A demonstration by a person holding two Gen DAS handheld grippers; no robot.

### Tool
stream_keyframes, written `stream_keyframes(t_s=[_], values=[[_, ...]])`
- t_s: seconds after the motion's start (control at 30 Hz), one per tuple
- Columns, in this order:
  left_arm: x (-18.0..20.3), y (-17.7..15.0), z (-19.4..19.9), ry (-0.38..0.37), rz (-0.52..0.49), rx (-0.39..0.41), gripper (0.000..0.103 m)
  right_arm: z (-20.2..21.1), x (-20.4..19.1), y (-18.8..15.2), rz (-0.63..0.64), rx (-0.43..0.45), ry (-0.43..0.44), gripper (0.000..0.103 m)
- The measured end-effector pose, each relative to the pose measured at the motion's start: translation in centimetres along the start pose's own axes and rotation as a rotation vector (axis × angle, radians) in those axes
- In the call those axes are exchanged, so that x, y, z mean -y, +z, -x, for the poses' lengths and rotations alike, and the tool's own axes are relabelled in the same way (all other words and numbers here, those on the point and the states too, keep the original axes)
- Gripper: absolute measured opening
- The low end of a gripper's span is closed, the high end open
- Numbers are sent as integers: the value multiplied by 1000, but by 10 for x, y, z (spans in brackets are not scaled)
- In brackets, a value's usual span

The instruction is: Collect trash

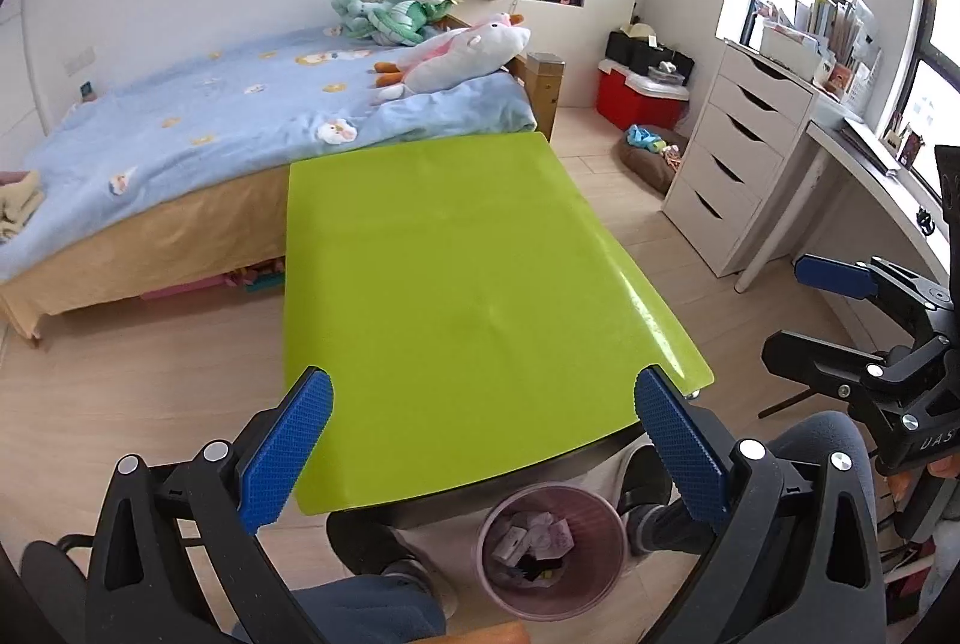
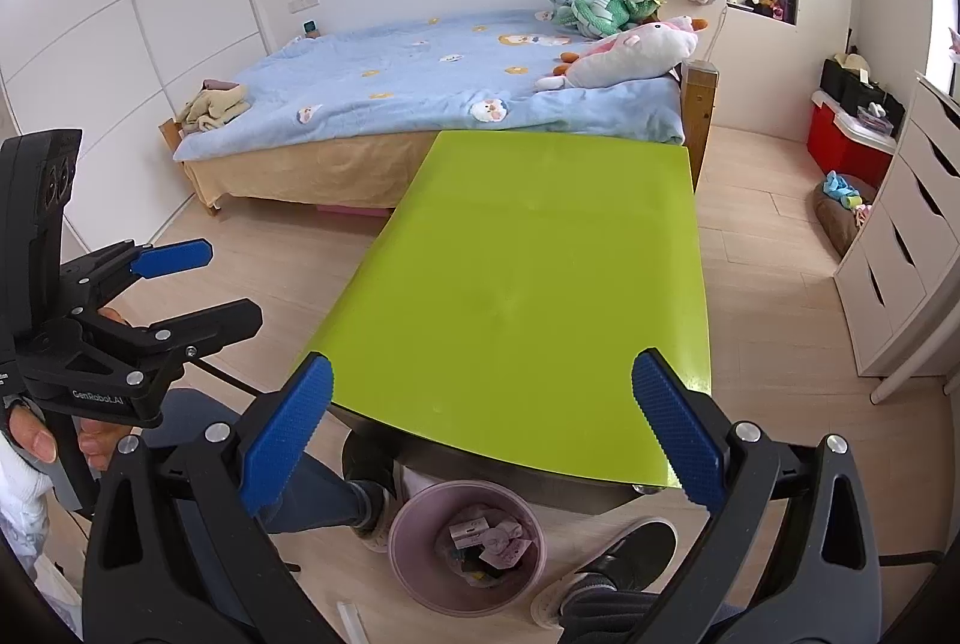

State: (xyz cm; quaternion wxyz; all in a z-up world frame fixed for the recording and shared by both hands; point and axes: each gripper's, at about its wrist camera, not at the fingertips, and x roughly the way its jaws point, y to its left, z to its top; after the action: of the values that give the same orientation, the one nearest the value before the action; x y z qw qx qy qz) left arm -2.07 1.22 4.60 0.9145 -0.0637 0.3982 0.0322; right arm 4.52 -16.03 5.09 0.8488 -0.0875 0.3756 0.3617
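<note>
A pink waste bin (image 1: 600,578) (image 2: 408,524) stands on the floor under the near edge of the lime-green table (image 1: 456,284) (image 2: 540,284). Crumpled paper scraps (image 1: 534,536) (image 2: 486,536) lie inside it. My left gripper (image 1: 483,386) hovers open above the table's near edge, nothing between its blue pads. My right gripper (image 2: 480,374) is open too and holds nothing, above the same edge and the bin. Each gripper shows in the other's view: the right one (image 1: 786,311) to the right, the left one (image 2: 234,284) to the left.
The person's legs and shoes (image 2: 606,578) flank the bin. A bed with a blue quilt (image 1: 210,122) and plush toys lies behind the table. A white drawer unit (image 1: 738,164), a desk, a red box (image 1: 636,98) and a floor cushion stand to the right.
</note>
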Motion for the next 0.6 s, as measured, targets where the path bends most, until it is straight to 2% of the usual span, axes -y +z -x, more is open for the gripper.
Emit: stream_keyframes(t_s=[0.6], values=[[-2, 2, -3, -13, 23, -24, 97, -3, 1, 1, 2, -7, 4, 98]])
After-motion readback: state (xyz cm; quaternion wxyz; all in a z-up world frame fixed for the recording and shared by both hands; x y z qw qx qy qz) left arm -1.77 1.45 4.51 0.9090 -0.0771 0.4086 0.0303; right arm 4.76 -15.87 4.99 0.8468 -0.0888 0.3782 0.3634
